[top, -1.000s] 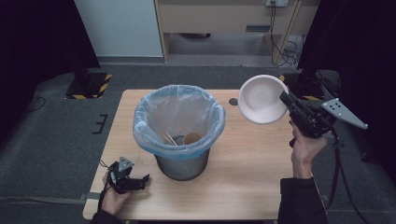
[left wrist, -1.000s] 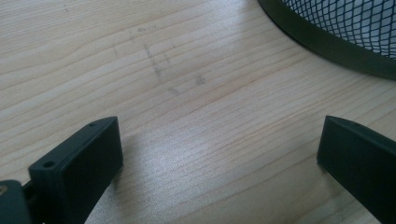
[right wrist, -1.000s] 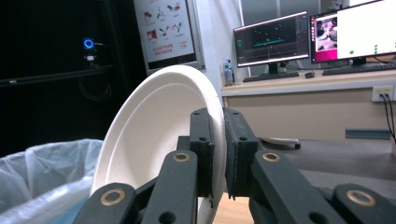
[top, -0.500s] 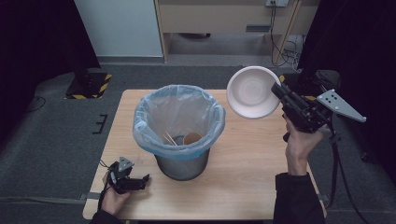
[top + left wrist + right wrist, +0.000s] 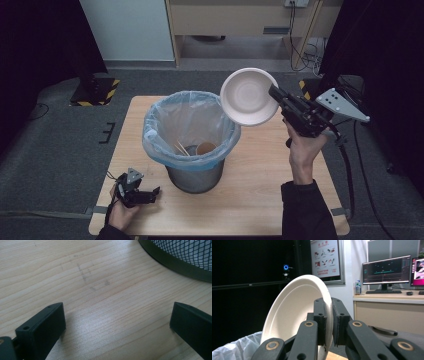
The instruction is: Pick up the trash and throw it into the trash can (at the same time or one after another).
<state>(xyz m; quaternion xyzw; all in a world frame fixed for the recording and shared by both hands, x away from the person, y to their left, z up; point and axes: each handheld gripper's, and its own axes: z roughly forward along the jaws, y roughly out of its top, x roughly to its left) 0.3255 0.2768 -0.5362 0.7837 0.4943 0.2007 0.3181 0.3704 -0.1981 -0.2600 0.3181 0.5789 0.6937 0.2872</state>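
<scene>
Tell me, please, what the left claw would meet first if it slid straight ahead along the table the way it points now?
Probably the mesh bin: the left claw lies open and empty on the table, and the bin's dark base rim stands ahead, to one side; depth is unclear.

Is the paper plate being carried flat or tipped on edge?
Tipped: the paper plate stands on edge, rim pinched by the right gripper.
</scene>
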